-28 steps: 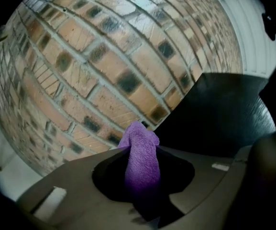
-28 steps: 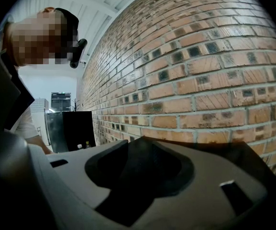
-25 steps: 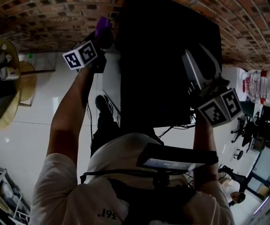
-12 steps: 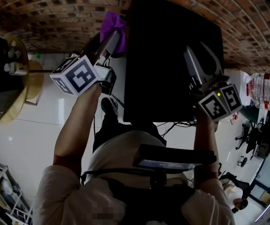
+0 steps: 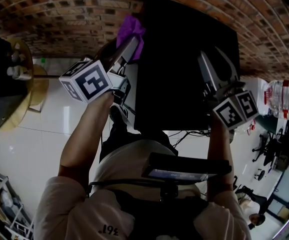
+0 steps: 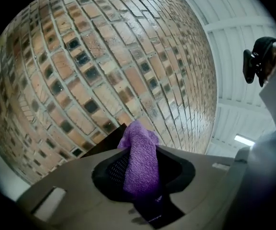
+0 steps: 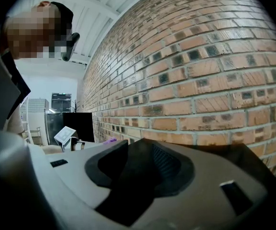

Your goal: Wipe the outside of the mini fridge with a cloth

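Left gripper point(image 5: 128, 48): jaws pinching a purple cloth point(image 5: 130, 30), at the 10 o'clock corner of the black mini fridge point(image 5: 184, 59) in head view, brick wall point(image 5: 74, 19) behind. Right gripper point(image 5: 214, 69): jaws parted, nothing discernible between, at 3 o'clock on the fridge.

Black, boxy mini fridge point(image 5: 184, 64), upright; purple knit cloth point(image 5: 130, 31) bunched at its 11 o'clock corner.

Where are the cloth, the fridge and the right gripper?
cloth point(image 5: 131, 31), head view, middle of the purple bunch
fridge point(image 5: 179, 89), head view, its bare black face
right gripper point(image 5: 210, 54), head view, midway between its fingertips
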`<act>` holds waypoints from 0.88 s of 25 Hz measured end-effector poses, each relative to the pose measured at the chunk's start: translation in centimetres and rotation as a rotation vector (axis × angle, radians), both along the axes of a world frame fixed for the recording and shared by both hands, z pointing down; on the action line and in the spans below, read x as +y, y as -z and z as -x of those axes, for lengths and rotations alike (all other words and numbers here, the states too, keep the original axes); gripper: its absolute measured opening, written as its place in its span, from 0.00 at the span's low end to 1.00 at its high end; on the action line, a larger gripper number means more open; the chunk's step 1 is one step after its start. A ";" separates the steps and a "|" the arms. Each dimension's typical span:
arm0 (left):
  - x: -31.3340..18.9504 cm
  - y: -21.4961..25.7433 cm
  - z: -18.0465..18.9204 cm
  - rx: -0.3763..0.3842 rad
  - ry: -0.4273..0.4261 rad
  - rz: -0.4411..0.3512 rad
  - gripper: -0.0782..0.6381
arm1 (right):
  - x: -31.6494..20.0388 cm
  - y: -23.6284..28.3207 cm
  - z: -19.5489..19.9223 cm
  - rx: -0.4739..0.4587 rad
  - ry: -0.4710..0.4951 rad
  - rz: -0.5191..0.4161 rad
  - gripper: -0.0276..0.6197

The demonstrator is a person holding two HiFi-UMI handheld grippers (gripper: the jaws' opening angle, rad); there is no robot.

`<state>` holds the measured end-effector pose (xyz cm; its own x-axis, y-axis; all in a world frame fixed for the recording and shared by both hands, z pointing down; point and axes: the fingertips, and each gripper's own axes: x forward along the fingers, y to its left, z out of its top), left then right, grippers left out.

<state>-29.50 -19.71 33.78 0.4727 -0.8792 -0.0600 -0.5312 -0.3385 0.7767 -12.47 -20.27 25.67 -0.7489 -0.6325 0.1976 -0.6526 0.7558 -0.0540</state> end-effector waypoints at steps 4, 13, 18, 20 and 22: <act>-0.5 -0.9 0.0 0.027 -0.006 0.010 0.27 | -0.1 0.0 -0.1 -0.005 -0.005 0.004 0.27; -1.4 -4.6 0.0 0.034 0.017 0.048 0.27 | -0.1 0.1 0.0 -0.001 -0.007 0.005 0.27; -1.5 -7.6 0.1 -0.027 0.034 0.079 0.27 | -0.1 0.2 -0.1 0.002 -0.008 -0.001 0.27; -1.5 -8.6 0.1 -0.030 0.038 0.092 0.27 | -0.1 0.1 -0.1 0.002 -0.008 0.000 0.27; -1.5 -9.5 0.1 -0.029 0.043 0.101 0.27 | -0.1 0.1 0.0 0.001 -0.007 0.003 0.27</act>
<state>-29.60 -21.17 43.29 0.4346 -0.8996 0.0427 -0.5660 -0.2360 0.7899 -12.44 -20.39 25.59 -0.7442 -0.6372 0.2003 -0.6579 0.7510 -0.0555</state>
